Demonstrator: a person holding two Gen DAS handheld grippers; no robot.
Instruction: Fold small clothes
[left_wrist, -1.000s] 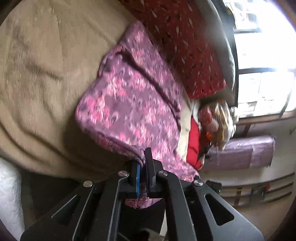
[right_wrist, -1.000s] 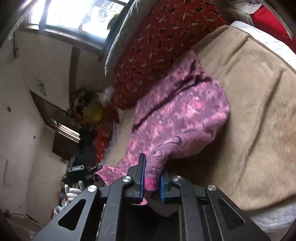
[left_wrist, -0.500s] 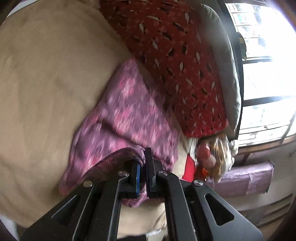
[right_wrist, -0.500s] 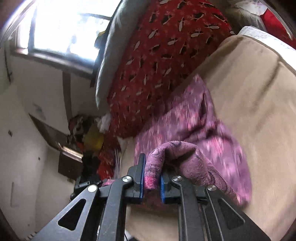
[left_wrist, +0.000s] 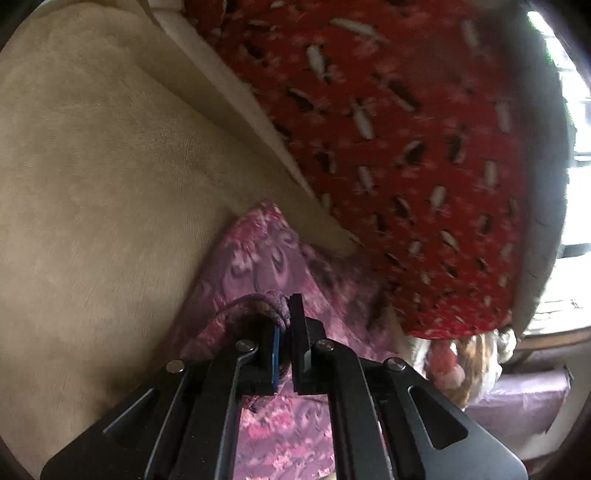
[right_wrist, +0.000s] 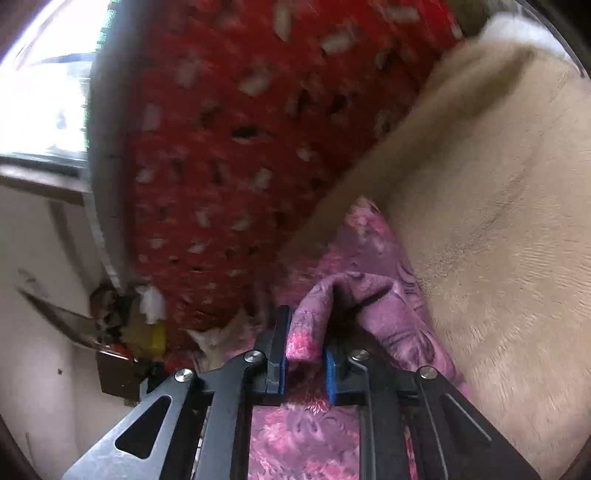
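Mid-fold: the left gripper (left_wrist: 283, 334) is clenched on a hem of the pink floral garment (left_wrist: 258, 254), low centre on the beige blanket (left_wrist: 92, 184); the right gripper (right_wrist: 306, 347) has just been opening, cloth still between its jaws. Next, judging by this, both corners get laid flat and released

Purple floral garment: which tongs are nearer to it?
Left, narrowly. The left tongs are shut on a bunched edge of the purple floral garment; the right tongs have just been opening, with a fold sitting loosely between their pads.

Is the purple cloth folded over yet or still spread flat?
Folded over: the purple cloth is doubled onto itself, its lifted edge between both grippers near the red cushion.
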